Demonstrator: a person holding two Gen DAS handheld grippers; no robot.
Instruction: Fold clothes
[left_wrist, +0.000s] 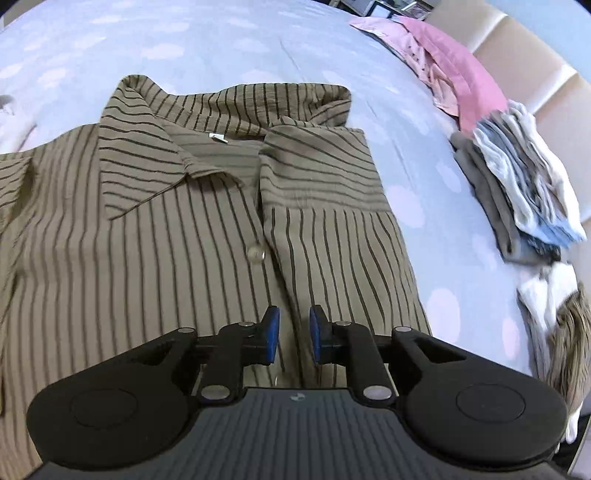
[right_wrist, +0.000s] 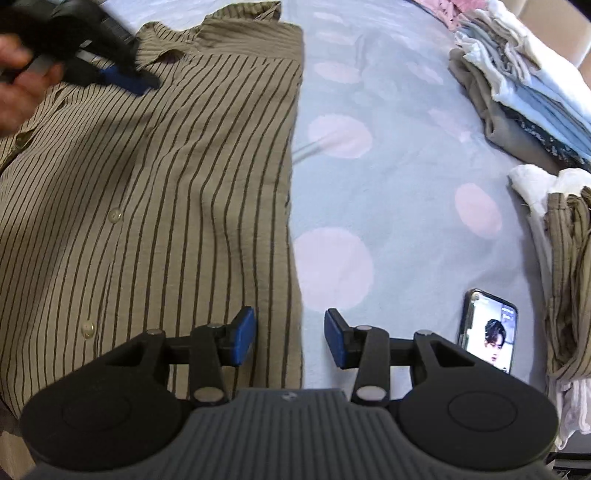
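Both claws are apart and hold nothing: the left claw (left_wrist: 294, 339) over the striped shirt (left_wrist: 147, 240), the right claw (right_wrist: 290, 339) at its folded edge. Next, pinch the other side and fold it in flat.

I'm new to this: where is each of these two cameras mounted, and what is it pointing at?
Left wrist view: sits on the left gripper, looking steeply down its blue-padded jaws at the striped shirt near the collar; only the gripper shows.
Right wrist view: sits on the right gripper, looking down at the shirt's folded right edge, the bedsheet and a phone; a hand with the left gripper shows top left.
Both share the shirt, the sheet and the pile of folded clothes.
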